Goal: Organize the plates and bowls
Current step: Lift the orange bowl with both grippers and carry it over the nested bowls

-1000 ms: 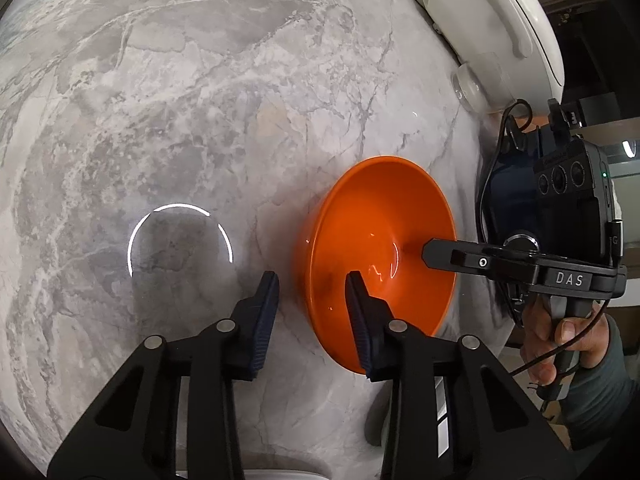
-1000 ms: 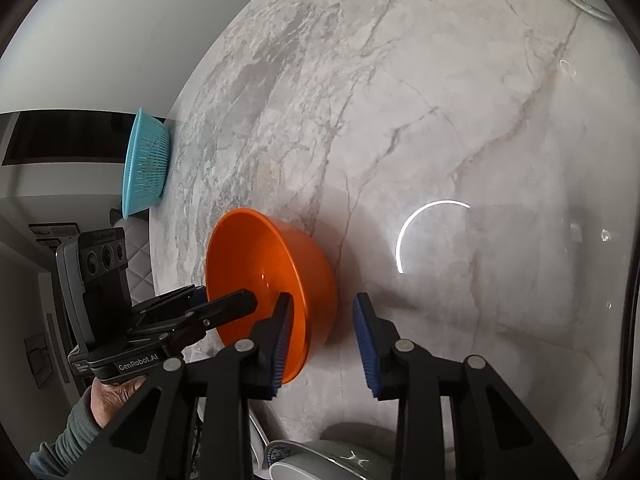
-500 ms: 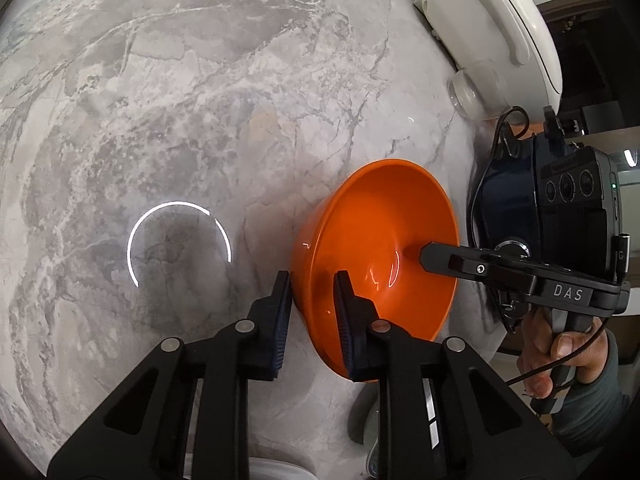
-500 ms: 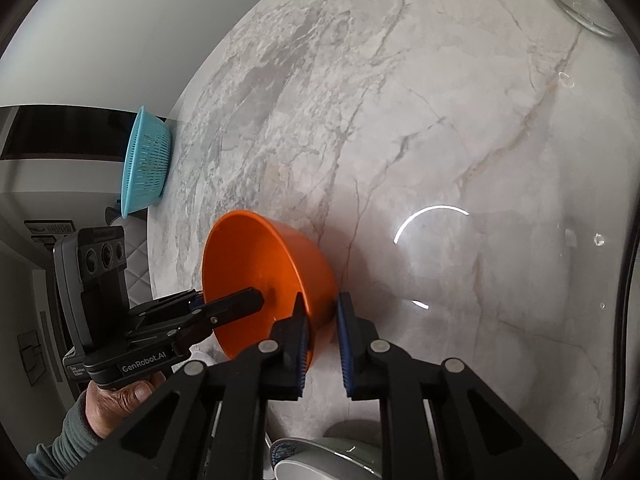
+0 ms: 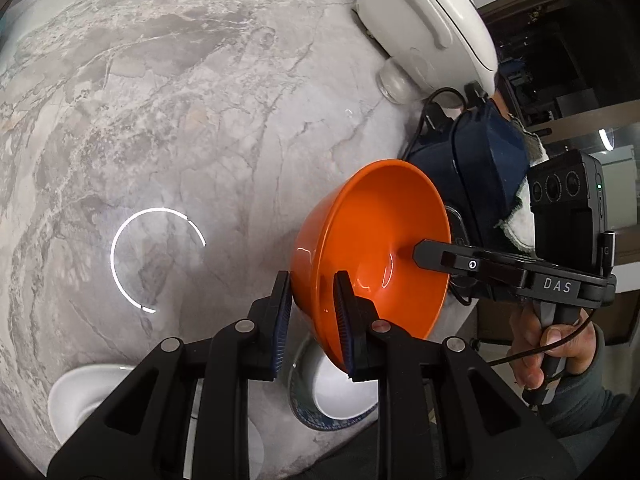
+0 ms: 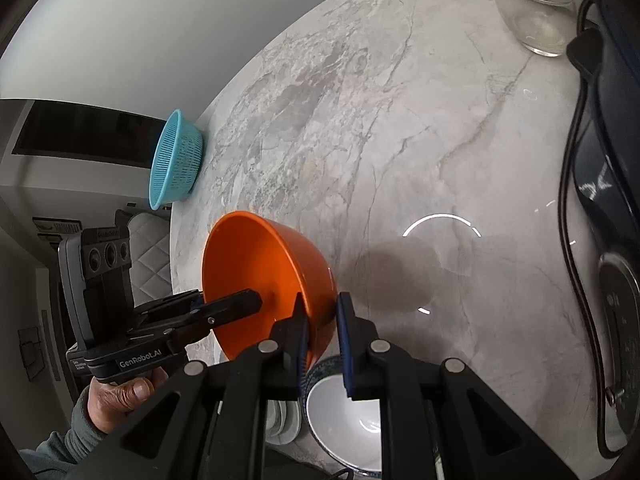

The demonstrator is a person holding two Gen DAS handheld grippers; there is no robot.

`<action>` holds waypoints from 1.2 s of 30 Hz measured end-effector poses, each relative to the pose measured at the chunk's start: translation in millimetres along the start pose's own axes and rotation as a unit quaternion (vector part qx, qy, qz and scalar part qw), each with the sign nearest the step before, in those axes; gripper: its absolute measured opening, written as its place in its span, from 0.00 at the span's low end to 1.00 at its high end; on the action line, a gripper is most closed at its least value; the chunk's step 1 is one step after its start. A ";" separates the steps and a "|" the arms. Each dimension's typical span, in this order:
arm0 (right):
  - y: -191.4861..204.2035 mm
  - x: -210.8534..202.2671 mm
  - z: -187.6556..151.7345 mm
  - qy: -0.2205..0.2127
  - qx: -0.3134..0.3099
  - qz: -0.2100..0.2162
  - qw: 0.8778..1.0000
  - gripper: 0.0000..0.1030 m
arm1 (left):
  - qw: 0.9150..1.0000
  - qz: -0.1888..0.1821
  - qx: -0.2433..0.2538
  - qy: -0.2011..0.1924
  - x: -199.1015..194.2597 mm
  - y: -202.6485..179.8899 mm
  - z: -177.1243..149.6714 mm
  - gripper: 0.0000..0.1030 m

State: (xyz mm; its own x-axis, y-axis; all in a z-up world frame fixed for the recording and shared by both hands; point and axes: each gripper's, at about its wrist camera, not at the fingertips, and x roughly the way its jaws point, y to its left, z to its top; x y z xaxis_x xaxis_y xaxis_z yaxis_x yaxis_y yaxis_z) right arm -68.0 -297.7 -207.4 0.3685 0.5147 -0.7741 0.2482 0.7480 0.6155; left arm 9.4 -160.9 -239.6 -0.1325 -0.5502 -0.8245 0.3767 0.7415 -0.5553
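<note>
An orange bowl [image 5: 372,248] [image 6: 264,264] hangs tilted above the marble table [image 5: 200,120], held by its rim from two sides. My left gripper [image 5: 310,280] is shut on the near rim, one pad inside and one outside. My right gripper [image 6: 320,300] is shut on the opposite rim in the same way. In the left wrist view the right gripper's fingers [image 5: 440,258] reach into the bowl from the right. Below the bowl a white bowl with a blue patterned rim [image 5: 340,400] [image 6: 344,420] stands on the table. Another white bowl [image 5: 80,396] sits at the lower left.
A white rice cooker [image 5: 432,20] and a dark blue appliance [image 5: 480,168] with a black cable [image 6: 568,200] stand along the right. A glass bowl [image 6: 532,12] sits at the far edge and a blue colander [image 6: 176,160] at the table's left edge. White dishes [image 6: 280,420] lie beside the patterned bowl.
Both grippers closed onto the orange bowl's rim and lifted it off the table. The white bowls came into view underneath.
</note>
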 end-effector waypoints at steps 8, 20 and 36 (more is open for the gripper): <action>-8.5 -28.1 -55.5 -0.005 0.017 -0.014 1.000 0.15 | 0.999 0.001 0.032 0.030 9.5 -37.7 -56.3 0.19; -32.9 -20.6 -116.7 0.009 0.055 -0.029 0.998 0.15 | 0.997 0.024 0.038 0.067 42.6 -42.9 -109.6 0.19; -43.0 1.8 -118.1 0.023 0.042 -0.055 0.997 0.14 | 0.997 0.045 0.026 0.064 66.1 -39.5 -104.6 0.20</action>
State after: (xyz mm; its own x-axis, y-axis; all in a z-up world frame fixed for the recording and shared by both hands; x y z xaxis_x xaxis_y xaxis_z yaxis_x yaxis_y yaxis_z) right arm -183.8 -279.4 -252.7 0.2940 0.4519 -0.8422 0.3605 0.7637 0.5356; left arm -110.2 -186.4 -283.6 -0.2097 -0.4261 -0.8800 0.4396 0.7628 -0.4741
